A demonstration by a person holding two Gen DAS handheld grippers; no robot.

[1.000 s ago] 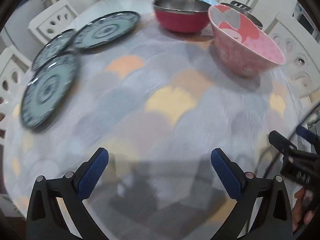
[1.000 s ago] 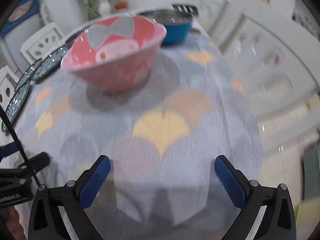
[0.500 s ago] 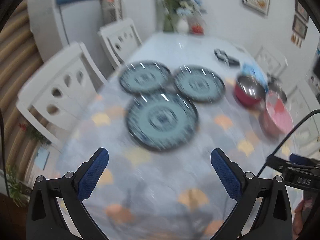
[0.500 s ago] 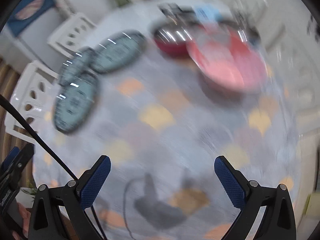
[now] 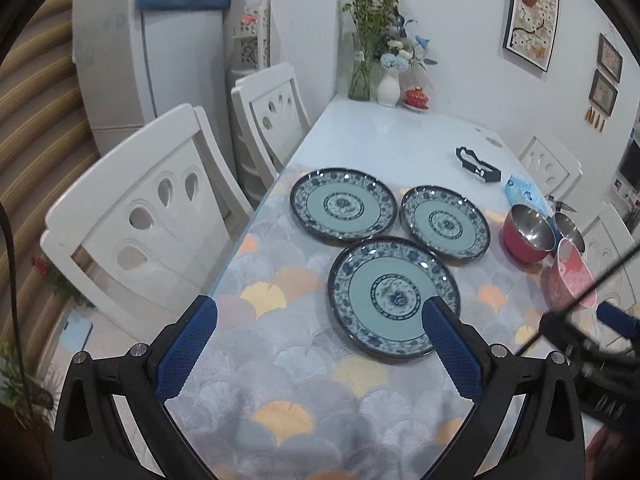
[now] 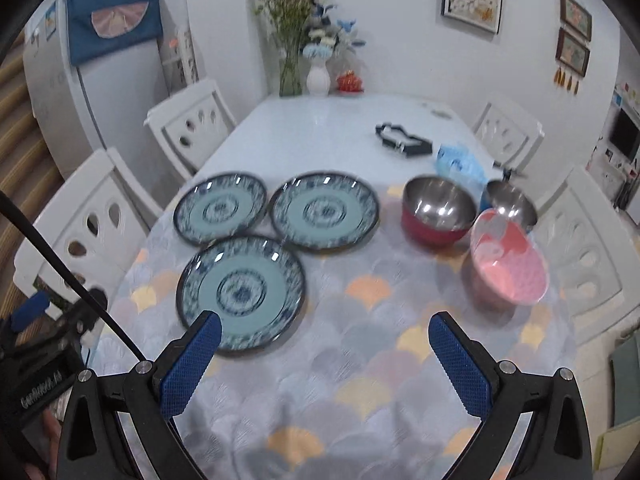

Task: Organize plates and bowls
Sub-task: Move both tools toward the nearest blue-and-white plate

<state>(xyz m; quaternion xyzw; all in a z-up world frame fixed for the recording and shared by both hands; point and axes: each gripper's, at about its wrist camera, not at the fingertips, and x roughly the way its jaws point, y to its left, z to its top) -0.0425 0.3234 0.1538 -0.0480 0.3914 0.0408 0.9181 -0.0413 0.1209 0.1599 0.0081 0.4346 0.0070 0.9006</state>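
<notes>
— Three blue patterned plates (image 6: 240,288) cluster at the tablecloth's (image 6: 360,360) left (rims nearly touching)?
— Yes; red steel bowl (image 6: 436,212), then pink bowl (image 6: 508,260) rightward. Left gripper (image 5: 320,344) and right gripper (image 6: 326,356) both gape wide, empty.

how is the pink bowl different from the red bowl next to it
The pink bowl is pink inside with a pale printed pattern; the red bowl has a shiny metal lining. The pink bowl flares wider at the rim and sits nearer the table's right edge; the red bowl sits closer to the plates. Both stand upright and look empty.
</notes>
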